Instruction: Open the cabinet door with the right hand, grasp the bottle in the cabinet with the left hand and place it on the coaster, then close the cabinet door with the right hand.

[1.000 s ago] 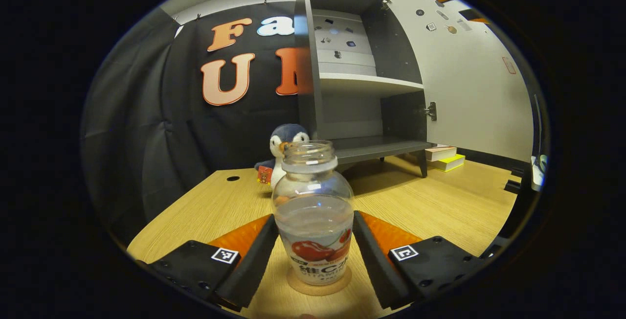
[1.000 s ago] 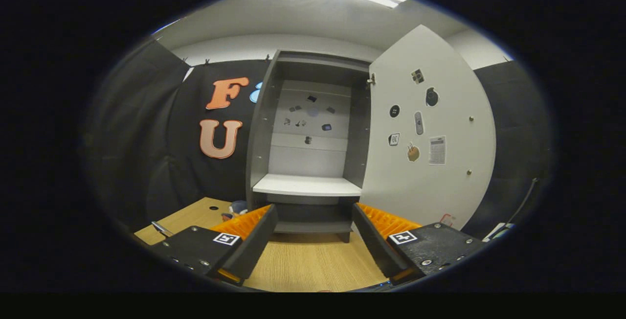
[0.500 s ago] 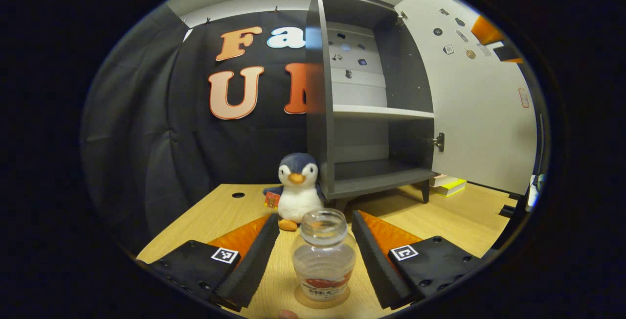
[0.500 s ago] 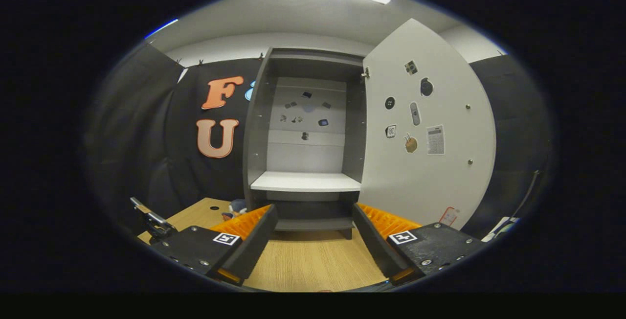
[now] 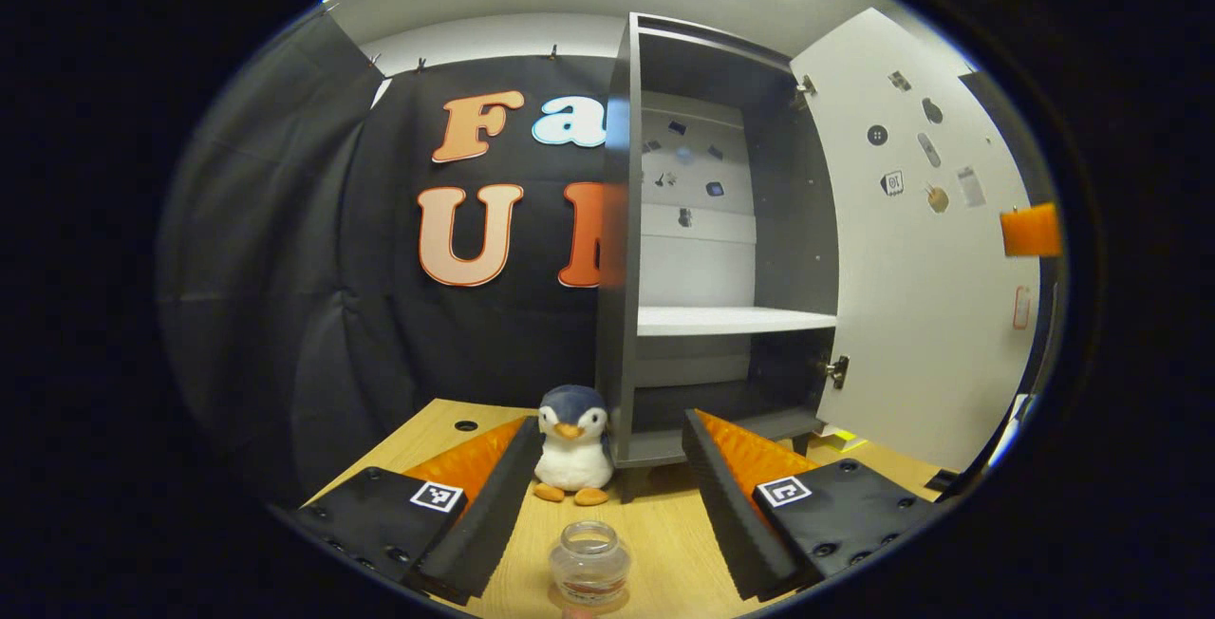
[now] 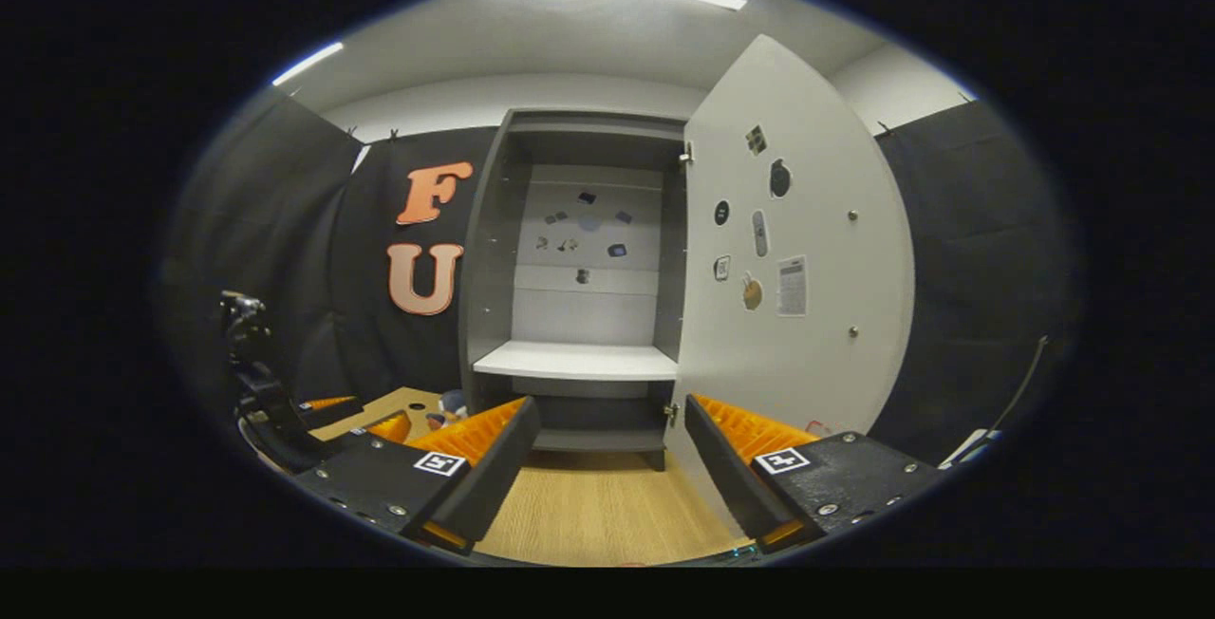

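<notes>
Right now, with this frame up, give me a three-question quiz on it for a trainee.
1. True or false: the left gripper is shut on the bottle.
2. The cabinet door is: A) open B) shut C) missing.
3. Fill in: beside the cabinet on the table sits a plush ____.

Key: 1 false, its fingers stand apart and the bottle stands free below them. 2 A. 3 penguin.
</notes>
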